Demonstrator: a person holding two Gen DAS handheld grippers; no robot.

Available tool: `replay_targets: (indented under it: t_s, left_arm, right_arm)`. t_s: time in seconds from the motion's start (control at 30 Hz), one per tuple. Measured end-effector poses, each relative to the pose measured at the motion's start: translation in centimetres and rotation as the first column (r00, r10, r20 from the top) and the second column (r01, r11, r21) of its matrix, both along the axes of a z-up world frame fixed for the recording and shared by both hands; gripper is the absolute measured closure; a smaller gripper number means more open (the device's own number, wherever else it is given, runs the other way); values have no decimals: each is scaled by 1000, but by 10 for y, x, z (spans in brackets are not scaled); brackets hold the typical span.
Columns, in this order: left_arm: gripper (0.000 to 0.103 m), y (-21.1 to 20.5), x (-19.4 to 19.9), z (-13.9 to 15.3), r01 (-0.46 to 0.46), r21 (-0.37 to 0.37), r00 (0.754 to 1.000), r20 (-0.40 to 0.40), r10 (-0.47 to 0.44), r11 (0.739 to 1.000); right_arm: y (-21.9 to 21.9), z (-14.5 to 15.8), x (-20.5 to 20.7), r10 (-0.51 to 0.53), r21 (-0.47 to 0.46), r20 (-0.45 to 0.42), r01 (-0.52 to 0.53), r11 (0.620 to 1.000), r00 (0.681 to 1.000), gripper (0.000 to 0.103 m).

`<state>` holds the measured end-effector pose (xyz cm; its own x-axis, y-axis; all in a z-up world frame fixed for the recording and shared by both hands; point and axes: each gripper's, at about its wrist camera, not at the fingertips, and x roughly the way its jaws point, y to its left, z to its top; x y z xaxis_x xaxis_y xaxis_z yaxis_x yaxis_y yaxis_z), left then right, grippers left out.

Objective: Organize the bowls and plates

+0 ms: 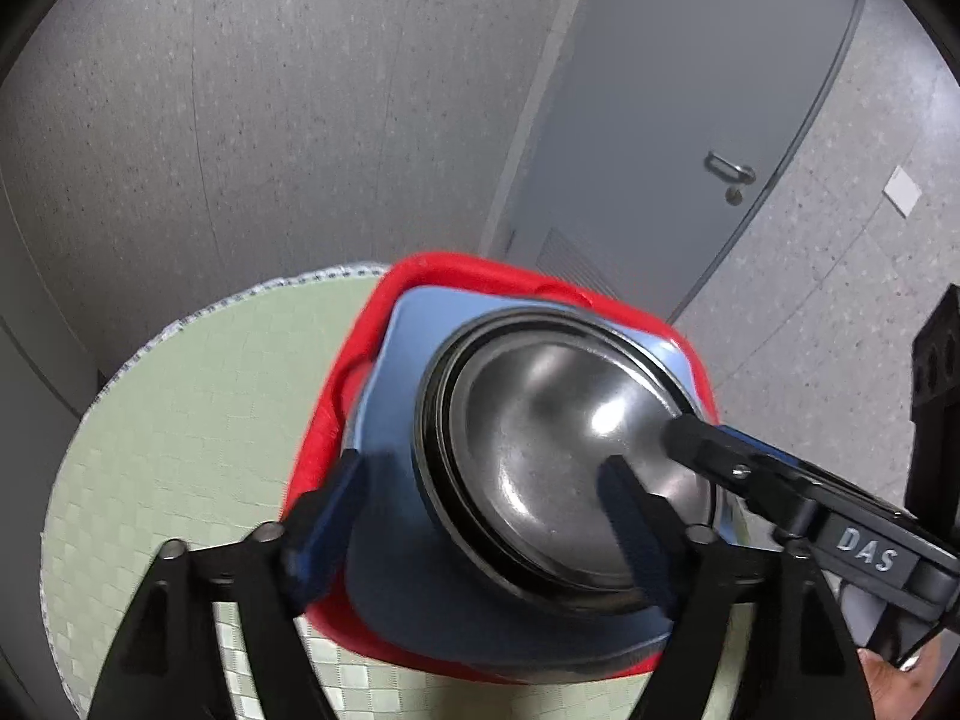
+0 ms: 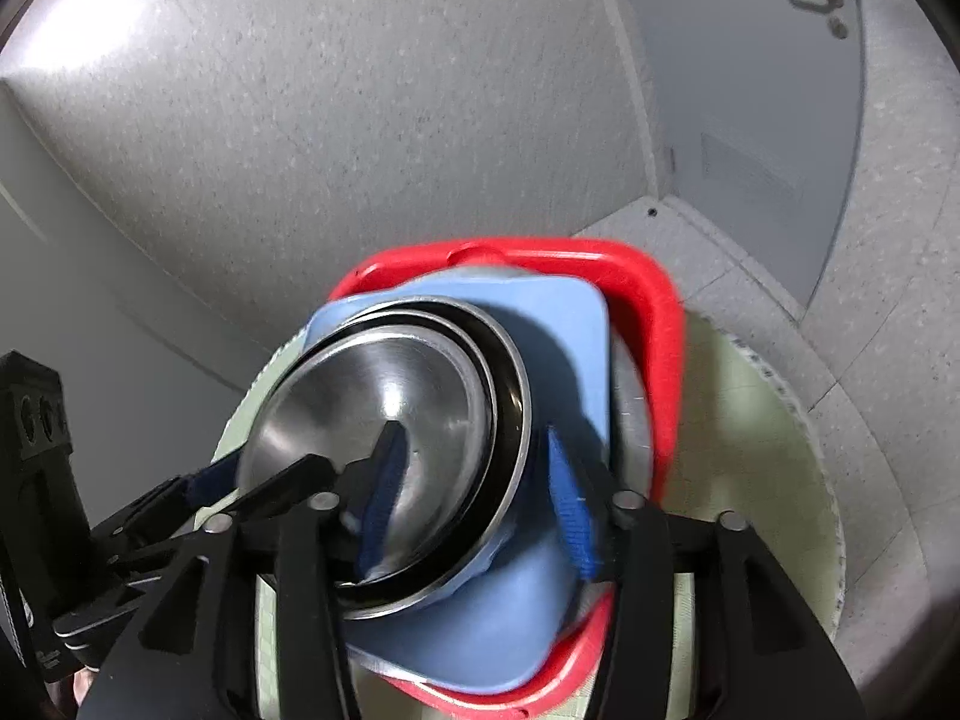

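Left gripper (image 1: 480,510): nearest in the left wrist view. Jaws wide apart, straddling the near rim of the bowl stack; one blue pad (image 1: 327,516) over the blue plate's edge, the other over the bowl's inside. Neither pad presses on anything that I can see.
Right gripper (image 2: 474,498): jaws apart, straddling the bowl rim on its own side; left pad (image 2: 384,492) inside the bowl, right pad outside over the blue plate. Contact with the rim cannot be told.
Steel bowls (image 1: 558,450): nested stack, shiny, at least three rims visible; sits on the blue plate, off-centre toward the right in the left wrist view.
Blue plate (image 1: 396,396): square with rounded corners, lying inside the red tray.
Grey dish (image 2: 630,420): an edge shows between plate and tray; shape unclear.
Red tray (image 1: 456,267): square, raised rim, bottom of the pile.
Table (image 1: 180,420): round, pale green checked cover; tray rests on it.
Beyond: speckled grey floor (image 1: 240,90), grey door (image 1: 690,90) with lever handle.
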<state>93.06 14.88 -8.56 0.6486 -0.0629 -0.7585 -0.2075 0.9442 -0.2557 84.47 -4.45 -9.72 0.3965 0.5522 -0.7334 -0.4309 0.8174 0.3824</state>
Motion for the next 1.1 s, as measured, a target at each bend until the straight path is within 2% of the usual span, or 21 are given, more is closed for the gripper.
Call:
replay_targets:
  t_s: [0.03, 0.2, 0.5, 0.67, 0.77, 1.1]
  left_arm:
    - [11, 2, -4, 1, -4, 8, 1000, 9, 4, 1000]
    - [1, -1, -30, 12, -3, 35, 999, 50, 1, 999]
    - [1, -7, -103, 35, 36, 145, 991, 119, -53, 989]
    - [1, -17, -158, 47, 68, 205, 979, 174, -105, 976]
    - [1, -26, -197, 54, 76, 248, 969, 211, -131, 966]
    - [1, -49, -314, 75, 97, 259, 937, 302, -176, 961]
  right_arm:
    - [-4, 3, -2, -4, -1, 9, 4, 1000, 1000, 42]
    - [-14, 20, -24, -40, -22, 65, 41, 999, 997, 36]
    - [-27, 41, -91, -129, -46, 159, 138, 989, 979, 23]
    - [-33, 51, -145, -184, -30, 202, 194, 981, 962, 7]
    - [-36, 57, -180, -212, -27, 232, 224, 974, 950, 5]
    - [-62, 76, -275, -267, -2, 312, 282, 960, 912, 0]
